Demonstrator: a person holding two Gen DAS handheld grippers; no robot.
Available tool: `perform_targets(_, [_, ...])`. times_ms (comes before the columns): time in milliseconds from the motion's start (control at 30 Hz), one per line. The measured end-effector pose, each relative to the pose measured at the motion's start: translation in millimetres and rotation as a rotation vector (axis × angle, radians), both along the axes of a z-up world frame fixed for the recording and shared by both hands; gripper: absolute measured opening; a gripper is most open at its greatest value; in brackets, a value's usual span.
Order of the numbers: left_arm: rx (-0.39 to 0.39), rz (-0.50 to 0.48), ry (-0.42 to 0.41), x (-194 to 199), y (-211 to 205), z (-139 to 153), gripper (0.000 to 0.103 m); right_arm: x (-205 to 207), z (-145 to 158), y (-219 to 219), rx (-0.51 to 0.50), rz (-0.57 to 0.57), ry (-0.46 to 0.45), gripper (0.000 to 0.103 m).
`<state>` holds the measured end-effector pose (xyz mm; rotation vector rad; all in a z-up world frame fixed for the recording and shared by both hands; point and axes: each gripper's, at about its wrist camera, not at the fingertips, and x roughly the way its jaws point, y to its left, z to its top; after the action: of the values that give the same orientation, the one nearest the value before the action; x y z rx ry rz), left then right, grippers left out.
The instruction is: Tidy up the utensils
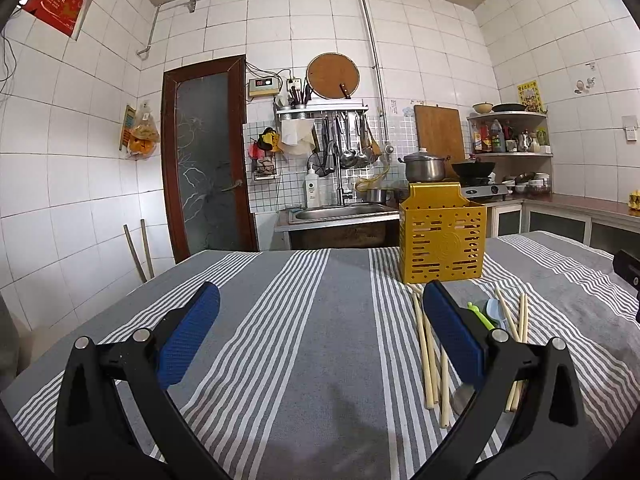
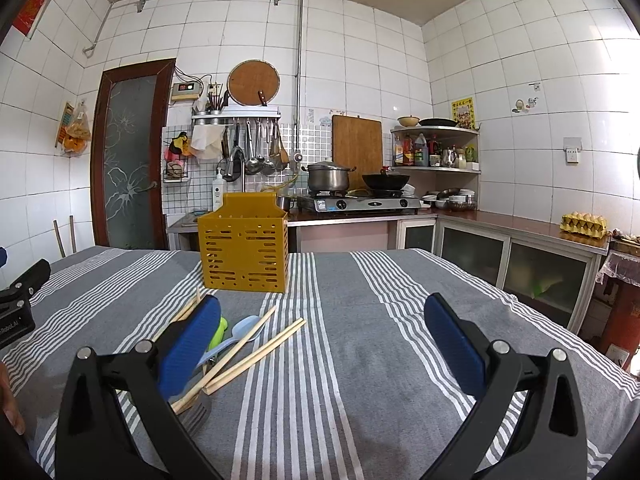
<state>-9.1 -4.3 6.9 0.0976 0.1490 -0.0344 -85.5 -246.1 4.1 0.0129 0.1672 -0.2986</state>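
White-tiled walls [image 2: 360,48], brown glass-panelled door [image 2: 128,152], steel sink [image 1: 340,213], gas stove [image 2: 368,202], corner shelves [image 2: 436,148], striped tablecloth [image 2: 360,360]

from the right wrist view i saw the right gripper [image 2: 322,338] with jaws wide apart, holding nothing, above the striped tablecloth [image 2: 360,360]. yellow slotted utensil holder [image 2: 243,248] stood upright further back, left of centre. loose chopsticks [image 2: 256,354] lay crossed near the left blue pad [image 2: 188,348], over a pale blue spoon [image 2: 244,330] and a green utensil [image 2: 220,326]. fork tines [image 2: 196,412] showed below the pad. the left gripper [image 2: 20,300] sat at the frame's left edge.
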Motion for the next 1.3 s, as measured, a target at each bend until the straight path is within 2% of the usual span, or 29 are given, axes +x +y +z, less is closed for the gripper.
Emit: perform_targets(1300, [0.004,-0.013,-0.016,-3.4,0.3,3.2,0.098,3.3,1.5,-7.4,-0.013,-0.008,0.003,0.099])
